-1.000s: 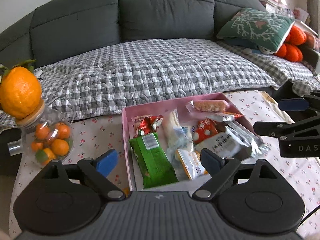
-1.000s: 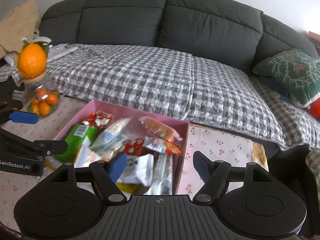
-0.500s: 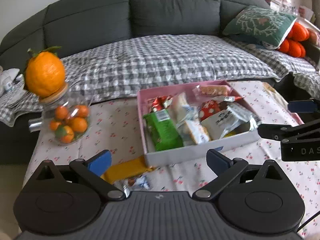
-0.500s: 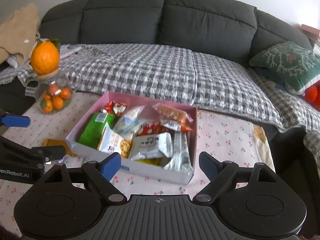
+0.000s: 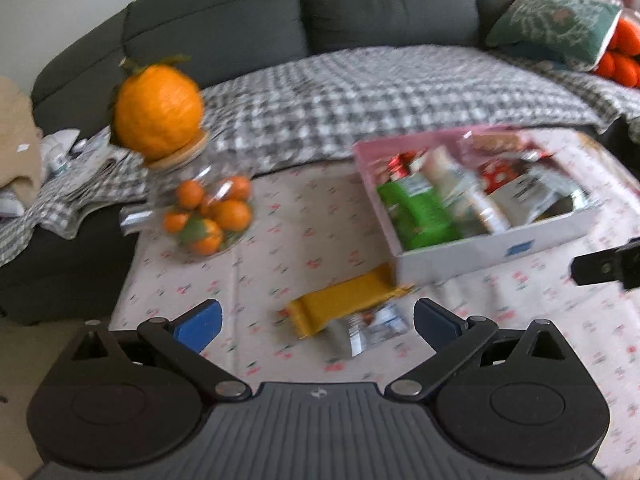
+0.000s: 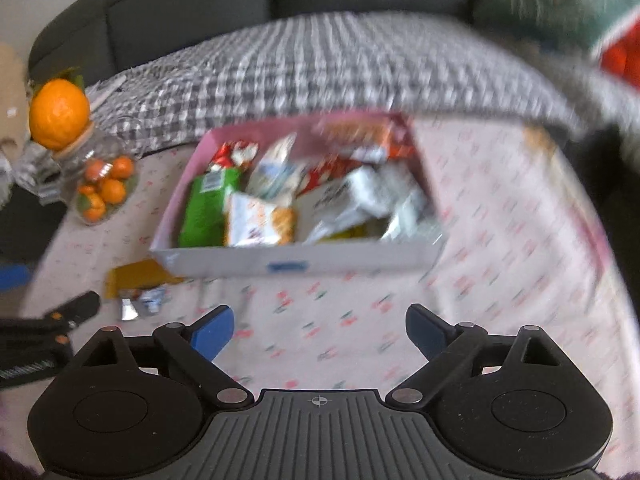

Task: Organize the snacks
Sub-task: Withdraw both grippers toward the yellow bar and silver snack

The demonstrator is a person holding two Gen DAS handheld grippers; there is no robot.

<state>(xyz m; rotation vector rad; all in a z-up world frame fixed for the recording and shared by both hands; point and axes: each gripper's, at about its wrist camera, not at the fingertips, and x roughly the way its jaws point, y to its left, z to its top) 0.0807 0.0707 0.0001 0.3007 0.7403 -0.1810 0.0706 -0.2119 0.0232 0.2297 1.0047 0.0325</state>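
Trouble is most likely at the two loose packets beside the pink box (image 5: 472, 256), the landmark here. A yellow packet (image 5: 340, 304) lies flat on the cherry-print bench (image 5: 280, 236) with one end touching the box's near left corner, and a small silvery packet (image 5: 372, 330) lies partly under its near edge. If the left claw (image 5: 316, 320) is brought down on both at once, the thin foil one may be pinched along with the yellow one or pushed away; both views are also smeared, so aim could be off.

Left of the box, a glass jar (image 5: 200, 204) is seen holding small oranges, with a large orange (image 5: 158, 110) resting on its lid. It could be toppled by a careless sweep.

The box itself is packed with snacks: a green packet (image 5: 416, 216) at its left, red-and-white wrappers at the back, white pouches to the right. Little room is left, so an added packet may slide off.

The left claw's jaws are spread wide, with nothing gripped. The right claw (image 6: 318, 330), nearer than the box over bare cloth, has just been opening and is empty.
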